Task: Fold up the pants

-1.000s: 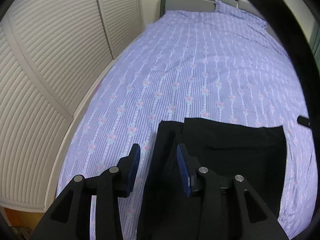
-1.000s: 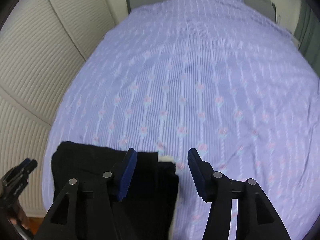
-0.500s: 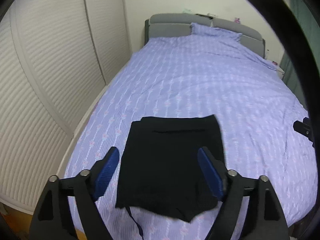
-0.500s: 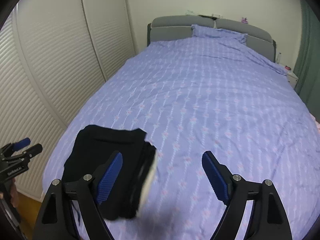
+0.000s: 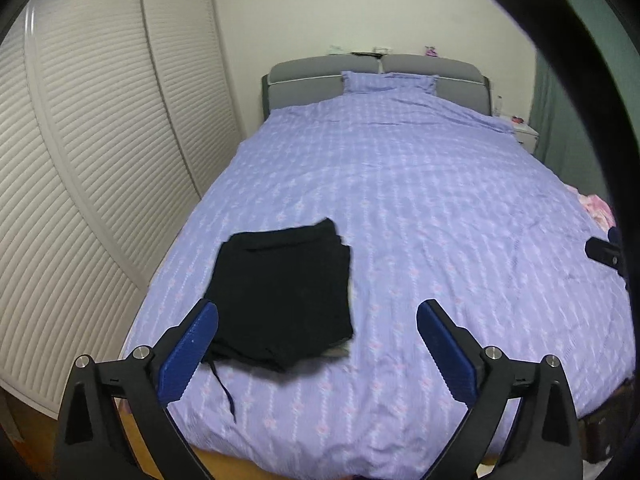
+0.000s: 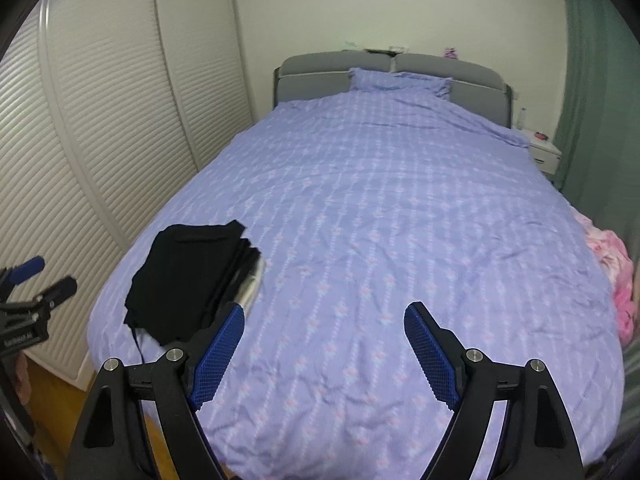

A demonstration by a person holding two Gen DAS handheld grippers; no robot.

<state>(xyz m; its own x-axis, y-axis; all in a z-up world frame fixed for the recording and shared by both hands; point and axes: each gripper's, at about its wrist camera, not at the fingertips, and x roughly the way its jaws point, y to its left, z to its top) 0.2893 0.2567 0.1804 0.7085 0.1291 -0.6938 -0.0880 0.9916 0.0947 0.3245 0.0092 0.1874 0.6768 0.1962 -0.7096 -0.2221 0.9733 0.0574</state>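
Observation:
The black pants lie folded in a compact rectangle on the near left part of the purple bed, with a thin drawstring trailing toward the foot. They also show in the right wrist view, with a pale lining at the right edge. My left gripper is open and empty, held above and back from the pants. My right gripper is open and empty, to the right of the pants over the bed. The left gripper also shows at the left edge of the right wrist view.
White louvred wardrobe doors run along the left side of the bed. A grey headboard and a pillow stand at the far end. A white nightstand and a green curtain are at the far right. Pink cloth lies on the bed's right edge.
Both grippers opened wide, let go of the pants and pulled back and up from the bed. The folded pants stayed on the near left of the bed.

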